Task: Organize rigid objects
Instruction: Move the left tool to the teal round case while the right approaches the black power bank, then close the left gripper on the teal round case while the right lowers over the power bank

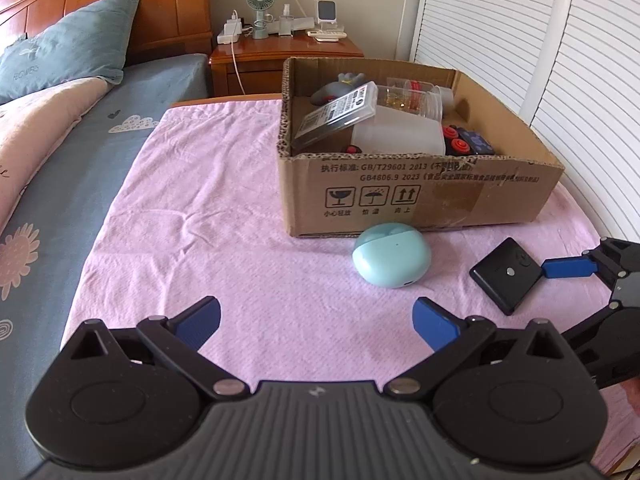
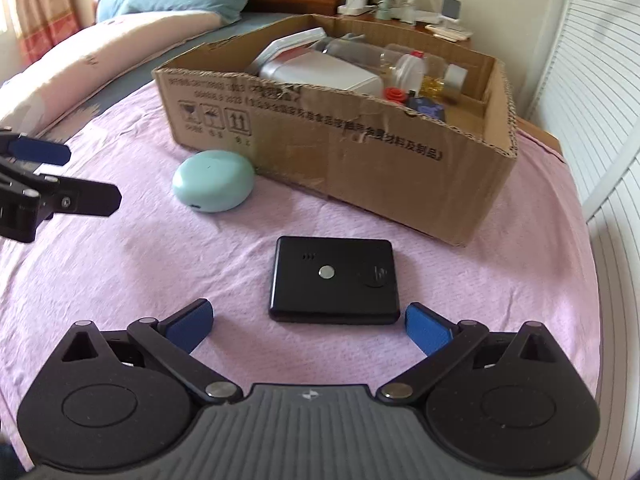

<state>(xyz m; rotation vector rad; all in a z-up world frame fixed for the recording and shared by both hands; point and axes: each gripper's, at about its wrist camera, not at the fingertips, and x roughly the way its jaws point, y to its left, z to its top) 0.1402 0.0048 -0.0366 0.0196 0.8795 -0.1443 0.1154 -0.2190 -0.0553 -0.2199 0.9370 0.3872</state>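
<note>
Two items left out: mint earbud case (image 1: 391,255) and black flat box (image 2: 335,280), both on the pink cloth (image 1: 224,216), in front of the cardboard box (image 1: 416,196).
Left gripper (image 1: 316,322): jaws spread wide, holding nothing; low over the cloth, short of the mint case.
Mint earbud case: just beside the carton's front wall; likely light, hard, glossy and rounded, so prone to slip; best pinched across its broad flanks.
Right gripper (image 2: 308,325): jaws apart, empty, straddling the near edge of the black flat box without touching it.
Black flat box: stiff, low, probably light; best taken across its two short sides.
Cardboard box: already holds a clear container, a toy car and other goods.
Left wrist view only: nightstand (image 1: 288,54) and blue pillow (image 1: 76,36) shown fully.
Right wrist view only: black box's top face square-on, with its round metal button.
</note>
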